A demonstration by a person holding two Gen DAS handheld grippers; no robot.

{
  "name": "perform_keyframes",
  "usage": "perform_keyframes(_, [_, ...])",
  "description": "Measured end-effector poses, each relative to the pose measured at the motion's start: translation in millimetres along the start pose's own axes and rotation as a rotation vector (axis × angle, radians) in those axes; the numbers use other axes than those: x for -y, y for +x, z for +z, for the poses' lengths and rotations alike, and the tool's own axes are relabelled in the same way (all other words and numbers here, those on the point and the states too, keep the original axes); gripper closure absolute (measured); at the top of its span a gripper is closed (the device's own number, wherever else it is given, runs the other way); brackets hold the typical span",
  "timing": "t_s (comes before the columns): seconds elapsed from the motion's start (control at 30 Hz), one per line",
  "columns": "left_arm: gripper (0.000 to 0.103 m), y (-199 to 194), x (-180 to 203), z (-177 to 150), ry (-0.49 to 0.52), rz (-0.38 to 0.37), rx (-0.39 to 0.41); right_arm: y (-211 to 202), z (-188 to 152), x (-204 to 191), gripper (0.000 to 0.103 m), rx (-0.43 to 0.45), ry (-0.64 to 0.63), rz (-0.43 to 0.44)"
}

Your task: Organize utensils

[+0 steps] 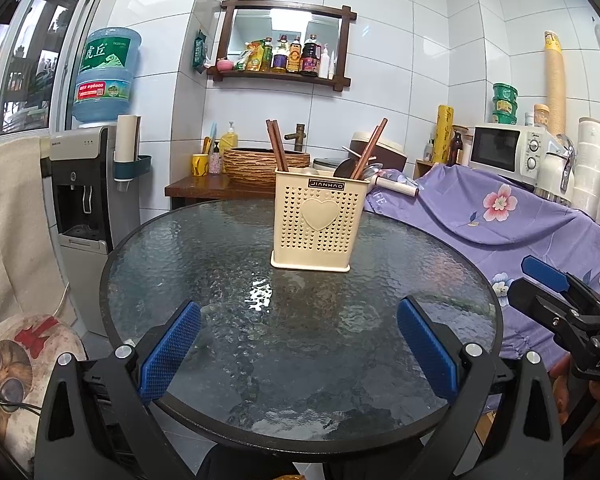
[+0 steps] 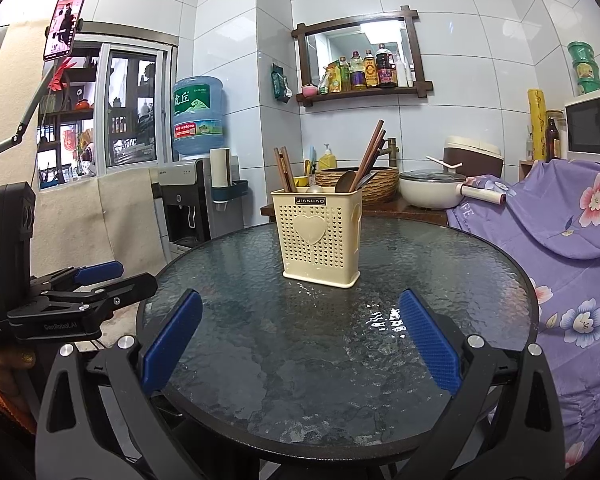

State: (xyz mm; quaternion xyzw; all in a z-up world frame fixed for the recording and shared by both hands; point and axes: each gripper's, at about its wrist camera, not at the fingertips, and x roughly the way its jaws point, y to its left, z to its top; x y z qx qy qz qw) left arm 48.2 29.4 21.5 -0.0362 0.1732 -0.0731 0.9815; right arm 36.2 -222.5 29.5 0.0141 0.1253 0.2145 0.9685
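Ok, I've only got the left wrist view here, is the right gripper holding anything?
Observer: No. The right gripper is open with nothing between its pads, and it faces the utensil holder.
Operator: The holder blocks what's behind it for me. What's there?
Observer: A white pot with a lid sits on the counter, to the right of the woven basin.
Operator: Anything high on the left that I'm missing?
Observer: A phone with its screen lit, clamped on a holder arm, near the window.
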Motion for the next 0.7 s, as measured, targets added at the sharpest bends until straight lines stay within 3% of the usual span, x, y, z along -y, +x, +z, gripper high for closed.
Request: perform_keyframes(0.7, [0.006, 1.6, -5.7, 1.6, 0.000, 0.006, -0.005, 1.6, -0.4, -0.4, 0.006, -0.002, 0.000, 0.006])
